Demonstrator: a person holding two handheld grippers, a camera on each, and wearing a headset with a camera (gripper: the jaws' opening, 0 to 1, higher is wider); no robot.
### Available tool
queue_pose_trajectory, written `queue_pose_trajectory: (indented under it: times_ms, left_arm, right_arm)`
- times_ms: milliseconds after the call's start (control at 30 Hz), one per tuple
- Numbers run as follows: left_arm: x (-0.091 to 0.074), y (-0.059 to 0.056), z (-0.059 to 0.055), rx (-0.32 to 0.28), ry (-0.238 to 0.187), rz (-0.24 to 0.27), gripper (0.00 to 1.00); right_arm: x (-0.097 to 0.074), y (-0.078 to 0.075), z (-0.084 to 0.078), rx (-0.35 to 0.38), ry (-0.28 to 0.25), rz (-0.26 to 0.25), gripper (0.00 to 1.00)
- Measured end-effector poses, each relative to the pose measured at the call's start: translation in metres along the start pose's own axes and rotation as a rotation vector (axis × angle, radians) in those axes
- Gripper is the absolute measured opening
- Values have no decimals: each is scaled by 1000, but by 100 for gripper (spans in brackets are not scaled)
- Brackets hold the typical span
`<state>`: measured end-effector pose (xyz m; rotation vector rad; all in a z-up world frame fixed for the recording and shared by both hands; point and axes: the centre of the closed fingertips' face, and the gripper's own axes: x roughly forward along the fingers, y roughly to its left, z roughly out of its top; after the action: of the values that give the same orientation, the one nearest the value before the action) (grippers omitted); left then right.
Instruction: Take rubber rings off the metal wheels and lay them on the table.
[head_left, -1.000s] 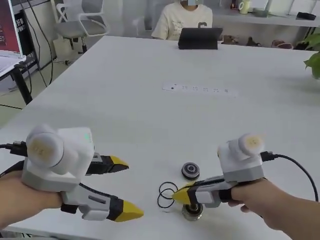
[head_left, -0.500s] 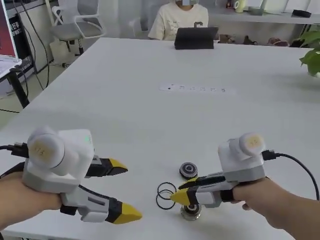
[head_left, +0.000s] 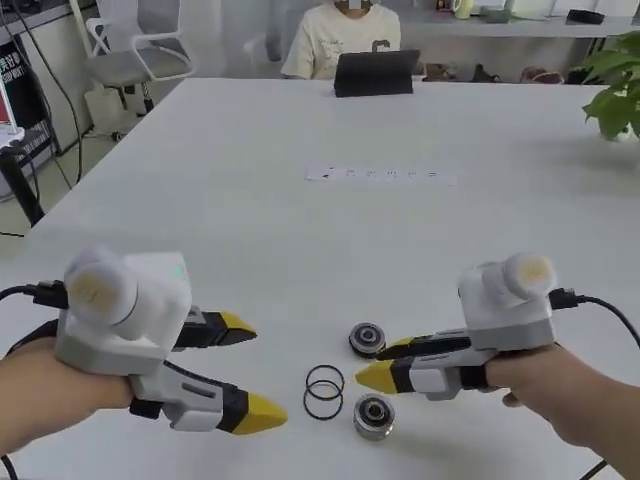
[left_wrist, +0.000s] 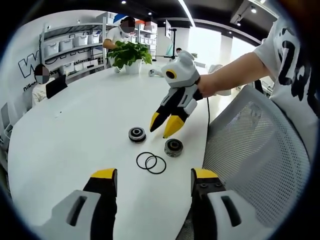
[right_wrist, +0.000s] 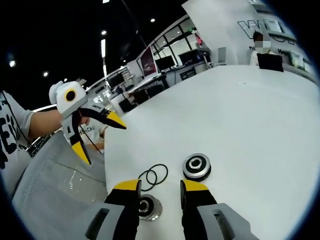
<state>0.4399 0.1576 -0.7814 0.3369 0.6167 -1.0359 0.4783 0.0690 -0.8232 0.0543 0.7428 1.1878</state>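
Since the earlier frame the right gripper (head_left: 380, 362) has lifted and drawn back, so the near wheel (head_left: 373, 416), previously covered by it, lies exposed just under its fingers.

Left to right: the left gripper (head_left: 256, 368) hovers above the desk (head_left: 300, 250) with its fingers spread wide and nothing between them. It is aimed at the work but well short of it, presumably held in reserve to steady a wheel. Ahead of those fingers, between the two grippers, two black rubber rings (head_left: 323, 390) lie flat on the desk, touching each other. Removed rings are deposited here, clear of the wheels. Just beyond the rings, the near wheel shows bare metal and seems stripped. The far wheel (head_left: 367, 339) sits beside the right fingers, apart from the near one, and its dark outer band suggests that rubber remains on it. The right gripper's fingers are slightly parted and hold nothing. They hang over the gap between the two wheels, a position from which the far wheel is probably the next to be addressed.
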Motion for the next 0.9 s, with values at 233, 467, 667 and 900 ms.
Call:
queue_pose_trajectory:
  times_ms: [233, 467, 667, 900]
  left_arm:
    - [10, 9, 5, 0, -1, -2, 56]
    - [18, 18, 12, -3, -7, 0, 55]
    - [28, 24, 18, 3, -3, -6, 53]
    - [42, 28, 21, 2, 2, -19, 50]
  right_arm:
    - [-10, -14, 0, 16, -24, -35, 29]
    - [-14, -22, -1, -15, -17, -62, 29]
    - [-16, -28, 2, -40, -16, -78, 30]
    - [-17, -34, 1, -63, -19, -92, 31]
